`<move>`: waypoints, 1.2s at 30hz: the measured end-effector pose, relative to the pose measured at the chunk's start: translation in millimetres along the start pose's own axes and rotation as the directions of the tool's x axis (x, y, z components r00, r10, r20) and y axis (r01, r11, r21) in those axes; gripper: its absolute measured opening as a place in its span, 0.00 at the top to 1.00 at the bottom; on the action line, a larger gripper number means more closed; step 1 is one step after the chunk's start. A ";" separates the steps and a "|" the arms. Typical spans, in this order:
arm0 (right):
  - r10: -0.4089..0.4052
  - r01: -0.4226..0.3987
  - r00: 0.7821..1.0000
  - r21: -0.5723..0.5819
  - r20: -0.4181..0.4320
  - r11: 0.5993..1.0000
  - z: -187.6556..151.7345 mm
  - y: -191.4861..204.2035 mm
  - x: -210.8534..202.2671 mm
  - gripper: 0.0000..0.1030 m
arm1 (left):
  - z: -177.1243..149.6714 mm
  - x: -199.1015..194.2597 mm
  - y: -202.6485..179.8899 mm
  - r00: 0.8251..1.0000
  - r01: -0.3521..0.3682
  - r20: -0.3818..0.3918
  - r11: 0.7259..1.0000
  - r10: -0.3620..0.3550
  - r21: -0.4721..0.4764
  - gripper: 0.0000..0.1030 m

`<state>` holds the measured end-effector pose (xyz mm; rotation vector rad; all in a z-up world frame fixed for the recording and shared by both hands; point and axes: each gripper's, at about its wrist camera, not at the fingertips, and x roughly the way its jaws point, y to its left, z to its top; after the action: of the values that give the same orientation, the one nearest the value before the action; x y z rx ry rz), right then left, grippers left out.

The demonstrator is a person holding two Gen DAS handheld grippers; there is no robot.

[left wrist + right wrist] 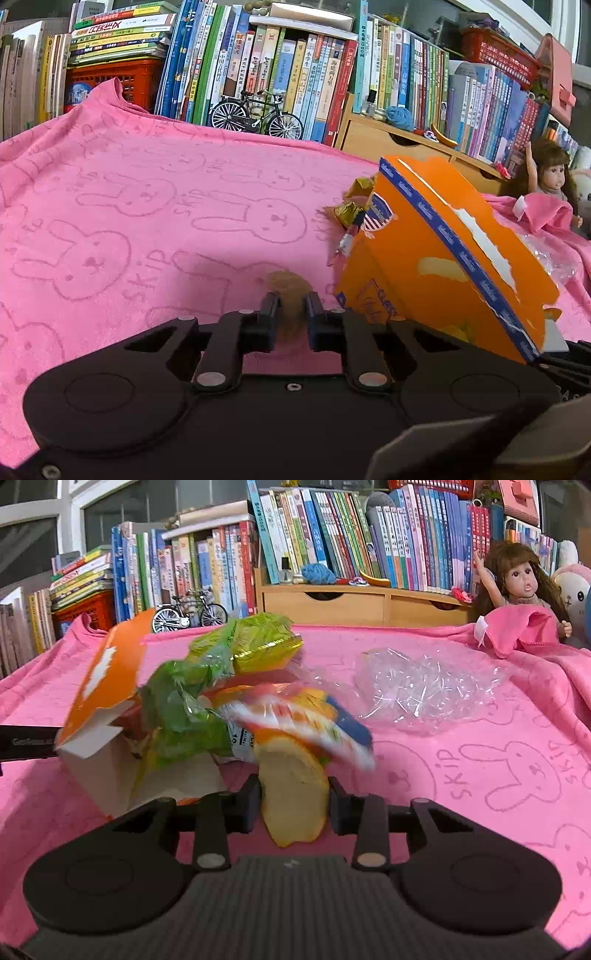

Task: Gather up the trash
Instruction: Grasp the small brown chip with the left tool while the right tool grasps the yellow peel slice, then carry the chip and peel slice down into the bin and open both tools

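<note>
- Left gripper [291,301]: its fingers [268,314] are drawn almost together, clamped on a small brown, fuzzy-looking scrap [287,286] that lies on the pink bunny-print towel [110,206] covering the bench. The scrap is blurred, so what it is I cannot tell.
- Just right of that gripper, the torn orange carton [436,251] stands tilted on the towel; gold-foil wrappers [351,212] poke out at its far left edge.
- In the right wrist view the same carton [107,668] shows its open white inside, with green and yellow wrappers [221,672] heaped against and above it.
- Right gripper [293,799]: its fingers [251,797] are part-way closed, pressed on either side of a pale curved peel or rind [291,797]. A red, white and blue snack packet [306,720] rests over the peel's top.
- Further right, a crumpled clear plastic film [424,686] lies loose on the towel, apart from the heap.
- At the far right a doll [517,583] sits at the towel's edge; it is no part of the job.
- Progress, as I judge it: early to middle. Two pieces are gripped, yet none is in a bin, and no bin is in view. The carton, wrappers, packet and film remain to be gathered.
</note>
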<state>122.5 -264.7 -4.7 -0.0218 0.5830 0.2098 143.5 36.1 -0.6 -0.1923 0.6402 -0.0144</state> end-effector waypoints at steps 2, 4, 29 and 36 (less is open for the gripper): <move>0.012 -0.012 1.000 -0.005 0.011 1.000 -3.3 1.0 -8.1 0.60 | -2.9 -6.1 -1.7 1.000 -0.004 0.004 1.000 0.004 0.012 0.87; 0.027 -0.027 1.000 -0.002 0.016 1.000 -4.7 0.3 -15.6 0.60 | -5.9 -13.1 -1.8 1.000 -0.002 0.005 1.000 0.002 0.015 0.87; 0.245 -0.244 0.969 -0.023 0.031 0.969 -71.1 31.0 -121.6 0.60 | -107.2 -178.3 -9.2 0.992 0.073 0.102 0.995 -0.079 0.060 0.87; 0.277 -0.276 0.961 -0.043 0.018 0.960 -91.6 40.3 -143.6 0.60 | -131.6 -211.1 -7.5 0.992 0.085 0.092 0.993 -0.092 0.079 0.87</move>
<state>-52.5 -260.0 -0.8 0.0233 0.5566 0.4938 -103.8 21.2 22.6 -0.1475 0.5345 -0.1139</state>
